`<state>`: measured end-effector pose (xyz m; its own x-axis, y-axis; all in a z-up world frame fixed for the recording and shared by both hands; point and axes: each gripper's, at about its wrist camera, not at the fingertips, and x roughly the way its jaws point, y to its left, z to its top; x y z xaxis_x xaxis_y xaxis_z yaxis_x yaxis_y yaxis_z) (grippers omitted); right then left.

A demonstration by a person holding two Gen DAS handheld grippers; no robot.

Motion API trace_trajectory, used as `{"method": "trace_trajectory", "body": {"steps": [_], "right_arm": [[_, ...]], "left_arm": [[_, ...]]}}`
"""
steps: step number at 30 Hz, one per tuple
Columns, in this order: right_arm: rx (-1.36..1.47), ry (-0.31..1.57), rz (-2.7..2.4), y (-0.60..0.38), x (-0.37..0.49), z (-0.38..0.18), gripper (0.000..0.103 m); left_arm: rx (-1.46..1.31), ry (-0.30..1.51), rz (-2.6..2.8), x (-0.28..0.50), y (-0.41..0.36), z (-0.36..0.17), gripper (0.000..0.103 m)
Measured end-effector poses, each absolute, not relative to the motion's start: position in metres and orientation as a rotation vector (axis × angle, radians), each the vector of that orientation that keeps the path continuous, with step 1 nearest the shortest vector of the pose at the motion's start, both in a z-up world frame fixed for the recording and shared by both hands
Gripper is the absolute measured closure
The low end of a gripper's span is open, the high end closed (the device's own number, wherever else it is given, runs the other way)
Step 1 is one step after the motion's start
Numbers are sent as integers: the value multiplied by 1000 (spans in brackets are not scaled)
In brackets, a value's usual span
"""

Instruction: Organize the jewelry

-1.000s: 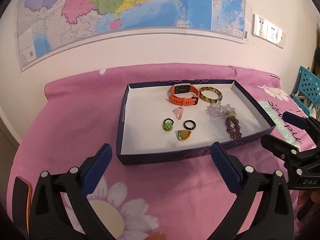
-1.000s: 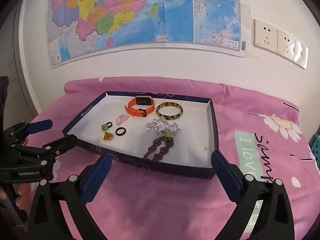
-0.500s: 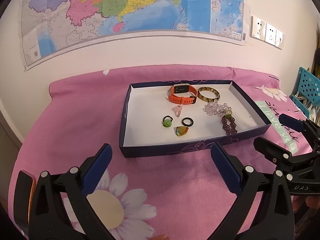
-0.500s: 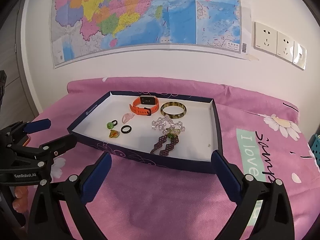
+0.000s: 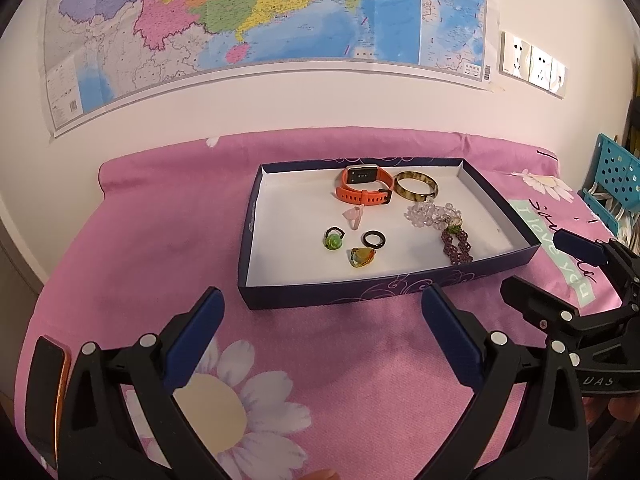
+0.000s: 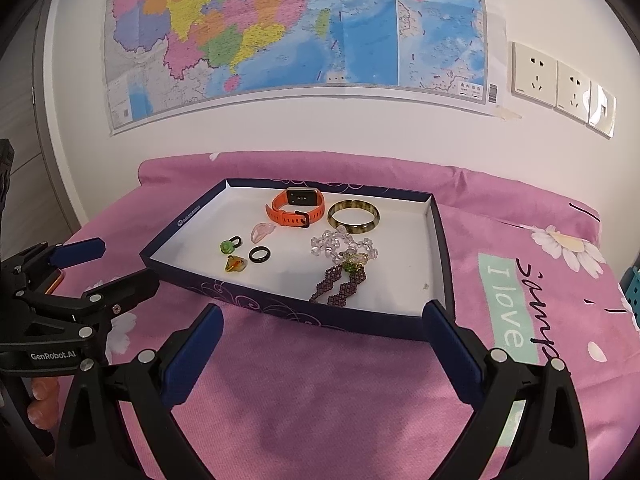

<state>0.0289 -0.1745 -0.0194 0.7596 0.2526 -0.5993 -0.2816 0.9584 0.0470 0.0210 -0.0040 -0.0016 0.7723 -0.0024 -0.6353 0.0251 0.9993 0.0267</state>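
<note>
Shallow navy box [image 5: 360,294] with white floor on pink flowered cloth [image 5: 140,220], holding all the jewelry: orange watch [image 5: 362,190] and amber bangle [image 5: 416,187] touching side by side near far wall; pink crystal [image 5: 355,216], green ring [image 5: 333,240], black ring [image 5: 375,239] and amber pendant [image 5: 362,257] clustered mid-floor; clear bead bracelet [image 5: 430,214] touching purple beaded piece [image 5: 458,246], long axis running toward near wall. Left gripper [image 5: 322,334] wide open, empty, hovering short of box. Right gripper [image 6: 320,346] equally spread, gripping nothing. Only in left view: blue perforated basket [image 5: 618,172]. Only in right view: small speck [image 6: 426,286] on box floor by right wall
</note>
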Motion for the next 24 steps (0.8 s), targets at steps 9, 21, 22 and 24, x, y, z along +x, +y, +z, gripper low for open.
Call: {"method": "trace_trajectory", "body": {"steps": [9, 21, 22, 24], "right_arm": [[-43, 650, 288, -174, 30, -20, 7], [-40, 650, 288, -175, 31, -20, 7], [-41, 652, 287, -174, 32, -20, 7], [-39, 652, 288, -175, 32, -20, 7]], "left_arm": [[34, 690, -15, 21, -4, -2, 6], [34, 692, -18, 22, -3, -4, 6], [34, 693, -17, 22, -4, -3, 6], [34, 691, -17, 22, -4, -4, 6]]}}
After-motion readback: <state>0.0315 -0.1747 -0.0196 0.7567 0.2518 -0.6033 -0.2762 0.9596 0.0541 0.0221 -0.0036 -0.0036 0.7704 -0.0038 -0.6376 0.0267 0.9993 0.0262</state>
